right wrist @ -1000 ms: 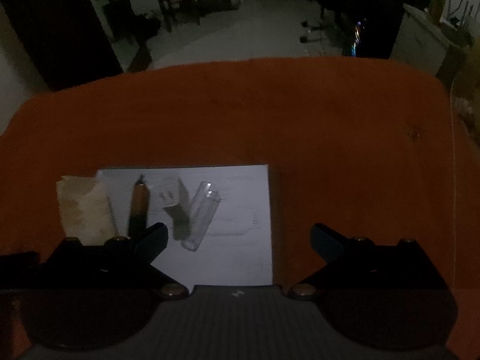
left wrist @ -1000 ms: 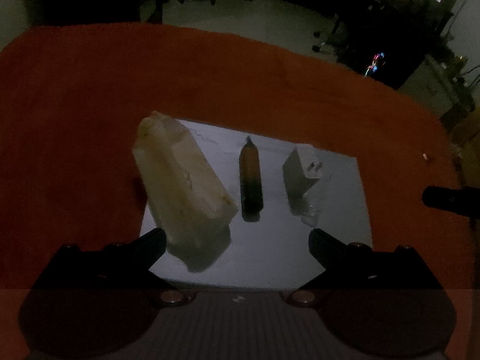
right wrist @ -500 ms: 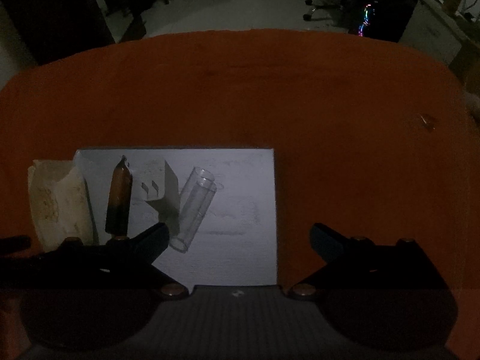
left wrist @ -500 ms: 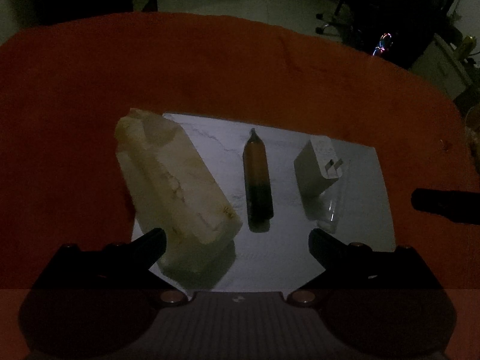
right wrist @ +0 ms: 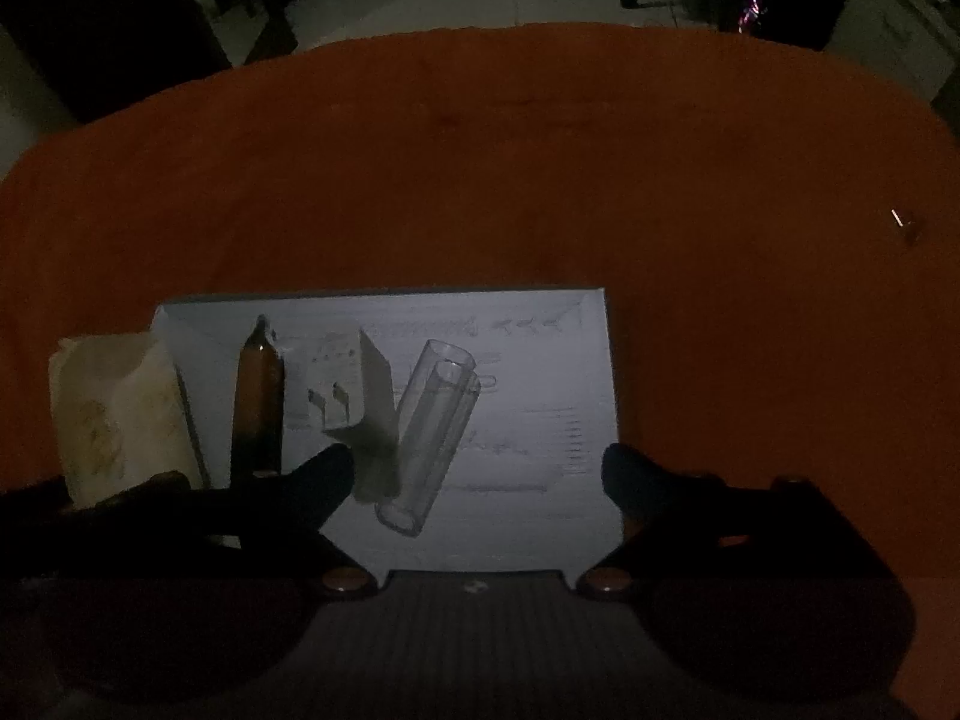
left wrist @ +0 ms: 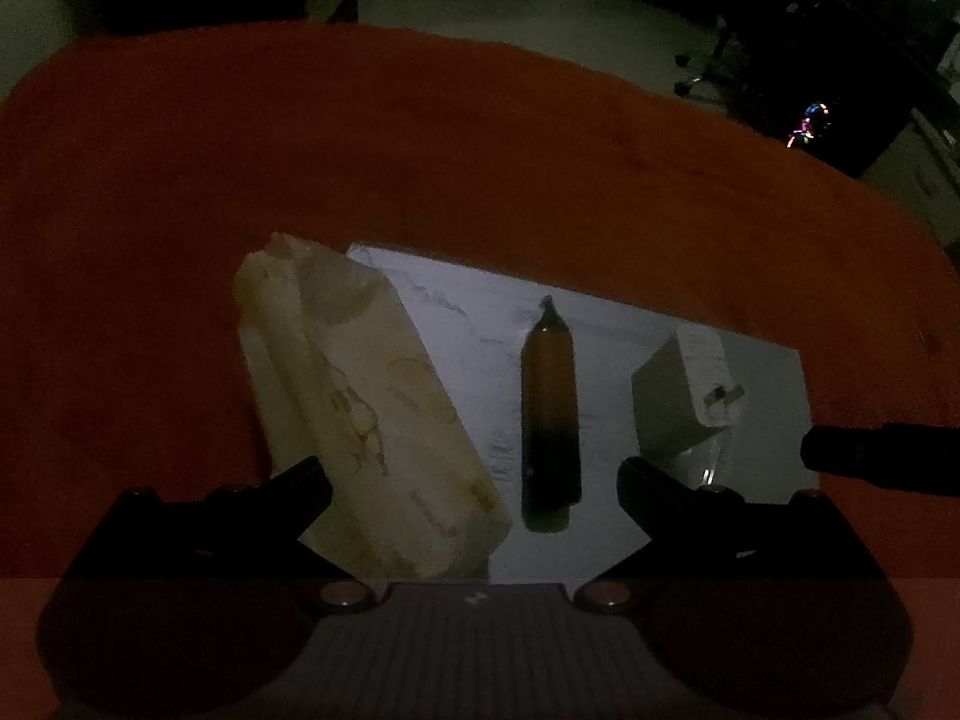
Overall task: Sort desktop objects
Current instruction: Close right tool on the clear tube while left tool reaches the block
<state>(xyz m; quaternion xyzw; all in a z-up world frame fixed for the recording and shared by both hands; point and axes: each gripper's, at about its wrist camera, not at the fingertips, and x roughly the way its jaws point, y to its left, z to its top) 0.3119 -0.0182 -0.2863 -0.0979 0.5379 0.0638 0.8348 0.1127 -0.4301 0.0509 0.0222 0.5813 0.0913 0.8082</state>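
The approach step of the sorting is in hand: nothing has been picked up yet. Both tools are held steeply downward over a white sheet (right wrist: 540,360) laid on the orange tabletop (right wrist: 600,168).

The right tool (right wrist: 477,468) is seen with its jaws apart, and they have just been closing a little; a clear plastic tube (right wrist: 429,438) lies on its side just ahead, between the jaw lines but untouched. A white plug adapter (right wrist: 366,396) stands just beyond the left fingertip, very close to the tube.

The left tool (left wrist: 474,480) is also spread wide and empty, with a pale wrapped pack (left wrist: 366,414) beside its left finger and an amber pen-like piece (left wrist: 549,414) ahead of the gap.

A further descent is judged to be needed next, with the right tool centred on the tube (its roundness may let it roll), clear of the adapter.
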